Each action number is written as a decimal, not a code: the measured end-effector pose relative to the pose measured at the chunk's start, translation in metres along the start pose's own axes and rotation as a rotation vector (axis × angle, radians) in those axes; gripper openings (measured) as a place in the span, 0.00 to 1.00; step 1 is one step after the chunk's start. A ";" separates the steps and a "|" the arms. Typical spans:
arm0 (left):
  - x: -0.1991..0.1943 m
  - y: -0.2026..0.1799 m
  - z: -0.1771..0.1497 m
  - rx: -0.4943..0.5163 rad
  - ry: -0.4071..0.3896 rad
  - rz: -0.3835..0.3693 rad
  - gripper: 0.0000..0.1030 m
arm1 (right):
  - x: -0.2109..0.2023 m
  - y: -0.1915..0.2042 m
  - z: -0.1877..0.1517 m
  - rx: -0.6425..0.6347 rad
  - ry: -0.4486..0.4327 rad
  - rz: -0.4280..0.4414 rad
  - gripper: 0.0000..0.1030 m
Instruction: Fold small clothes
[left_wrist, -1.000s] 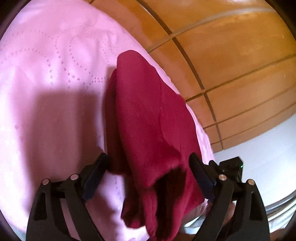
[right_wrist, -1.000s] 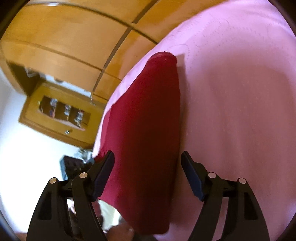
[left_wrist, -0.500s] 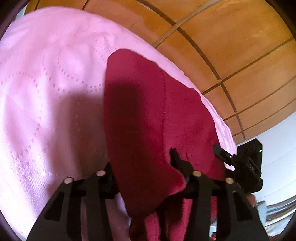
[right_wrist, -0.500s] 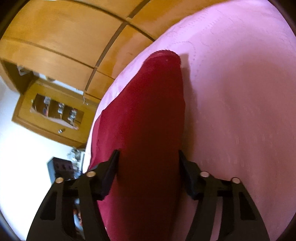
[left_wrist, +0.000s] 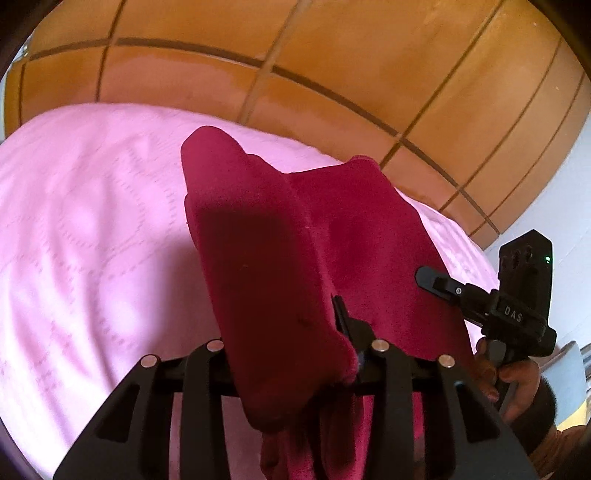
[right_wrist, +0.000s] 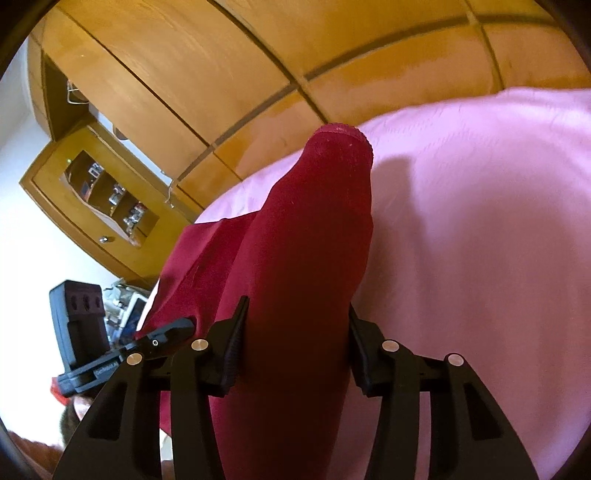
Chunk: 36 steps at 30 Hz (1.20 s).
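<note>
Both of your grippers now have the red garment (left_wrist: 280, 258) between their jaws, and the jaws are closing on it. A second ago they stood wide open on each side of the cloth; now the pads press into it. The left gripper (left_wrist: 291, 339) has a bunched end of the garment, and the loose cloth hangs down at 6 o'clock below its fingers. The right gripper (right_wrist: 295, 343) squeezes the other near end, a thick rolled part that runs away toward 12 o'clock to the scalloped hem.

The garment has also come up from the pink bed (left_wrist: 92, 240). Before, it lay flat there; now its near edge is lifted, and only the far part rests on the cover, near the wooden wardrobe (left_wrist: 332, 74) at 12 o'clock. In the left view you see the right gripper at 3 o'clock with your hand (left_wrist: 513, 376) under it.

I judge that the grasp is made and the fold can begin: carry the lifted near edge over toward the far edge. Because the cloth is bunched, not flat, in both grippers, the fold may come out uneven.
</note>
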<state>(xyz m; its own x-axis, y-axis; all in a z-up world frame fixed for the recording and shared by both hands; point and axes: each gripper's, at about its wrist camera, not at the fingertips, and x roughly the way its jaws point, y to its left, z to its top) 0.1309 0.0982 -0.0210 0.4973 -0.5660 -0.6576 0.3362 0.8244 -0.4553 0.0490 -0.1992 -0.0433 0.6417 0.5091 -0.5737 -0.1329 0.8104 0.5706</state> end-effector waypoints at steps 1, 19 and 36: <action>0.003 -0.006 0.004 0.008 -0.006 -0.008 0.35 | -0.007 -0.003 0.003 -0.017 -0.020 -0.013 0.46; 0.121 -0.088 0.091 0.155 -0.032 -0.009 0.36 | -0.038 -0.088 0.094 -0.080 -0.196 -0.195 0.46; 0.175 -0.057 0.083 0.102 -0.006 0.087 0.61 | 0.002 -0.168 0.096 0.068 -0.202 -0.294 0.72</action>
<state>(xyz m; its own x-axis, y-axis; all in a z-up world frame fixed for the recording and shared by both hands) 0.2652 -0.0475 -0.0599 0.5332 -0.4921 -0.6882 0.3705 0.8671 -0.3330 0.1448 -0.3622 -0.0835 0.7822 0.1842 -0.5952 0.1257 0.8890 0.4403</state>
